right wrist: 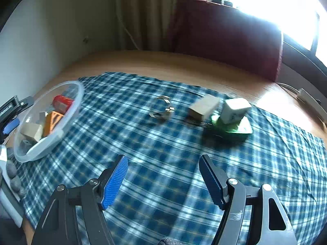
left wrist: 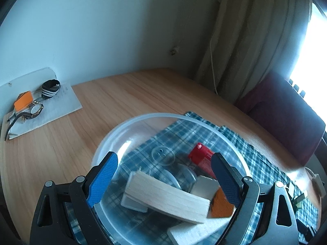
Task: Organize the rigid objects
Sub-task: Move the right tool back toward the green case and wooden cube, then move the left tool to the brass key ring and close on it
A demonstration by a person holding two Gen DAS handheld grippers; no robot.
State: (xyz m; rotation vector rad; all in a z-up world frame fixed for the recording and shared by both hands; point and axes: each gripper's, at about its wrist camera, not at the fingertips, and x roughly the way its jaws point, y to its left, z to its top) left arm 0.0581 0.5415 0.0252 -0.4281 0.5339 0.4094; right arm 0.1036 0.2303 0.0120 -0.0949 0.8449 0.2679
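1. The left hand-held gripper (left wrist: 163, 179) is spread wide around the clear bowl (left wrist: 143, 120), gripping nothing I can confirm.
2. The right hand-held gripper (right wrist: 163, 180) gapes empty above the checked cloth (right wrist: 163, 143).
3. Farther off on the cloth lie a metal ring (right wrist: 162, 108), a wooden block (right wrist: 203, 107) and a white cube (right wrist: 235, 110) on a green piece (right wrist: 237, 129).

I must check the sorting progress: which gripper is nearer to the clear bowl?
Left. The left gripper hangs directly over the clear bowl, its fingers open around the blocks inside. The right gripper is open above the checked cloth, with the bowl off to its left.

Black grippers — blue ribbed fingers (right wrist: 115, 181), silver screws.
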